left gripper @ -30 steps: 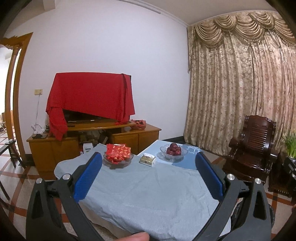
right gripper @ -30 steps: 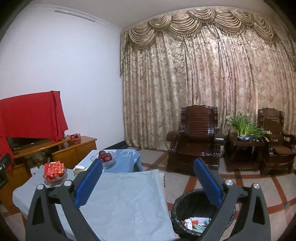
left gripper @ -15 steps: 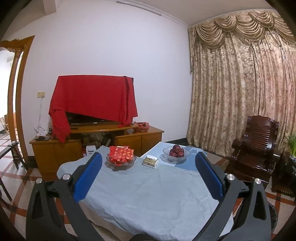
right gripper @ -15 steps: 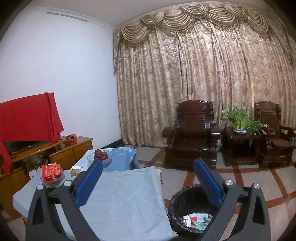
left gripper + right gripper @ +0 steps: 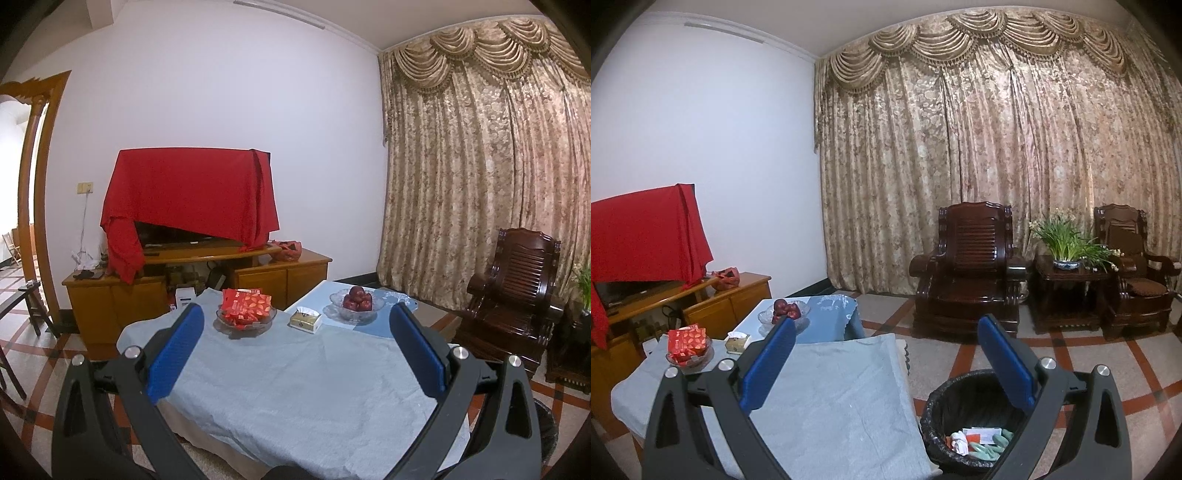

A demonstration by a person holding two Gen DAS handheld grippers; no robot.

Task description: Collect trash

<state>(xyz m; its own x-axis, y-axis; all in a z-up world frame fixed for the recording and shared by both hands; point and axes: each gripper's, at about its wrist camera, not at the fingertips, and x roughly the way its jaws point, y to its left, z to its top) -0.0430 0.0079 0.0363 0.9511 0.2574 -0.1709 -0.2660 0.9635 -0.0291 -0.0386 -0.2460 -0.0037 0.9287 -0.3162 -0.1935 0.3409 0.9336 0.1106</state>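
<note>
Room: white walls, a gold patterned curtain (image 5: pixel 979 166) at 12 o'clock in the right wrist view, tiled floor with red lines.
Bench: low, draped in a grey-blue cloth (image 5: pixel 295 387), filling the 6 o'clock part of the left wrist view.
On the bench: a glass bowl of red packets (image 5: pixel 245 308) at 11 o'clock, a small tissue box (image 5: pixel 306 320) at 12 o'clock, a glass bowl of red fruit (image 5: pixel 356 304) at 1 o'clock.
Left tool (image 5: pixel 295 332): released, blue pads spread wide, nothing between them, held above the bench.
Right tool (image 5: pixel 886 347): released, pads wide apart and empty, held over the bench's right edge.
Trash bin (image 5: pixel 945 402): black-lined, on the floor just beside the bench at 5 o'clock in the right wrist view.
Trash (image 5: pixel 979 441): paper scraps and wrappers lying inside the bin.
Background: a red cloth (image 5: pixel 188 199) over a screen on a wooden cabinet; dark wooden armchairs (image 5: pixel 971 266) and a potted plant (image 5: pixel 1063 243) by the curtain.
</note>
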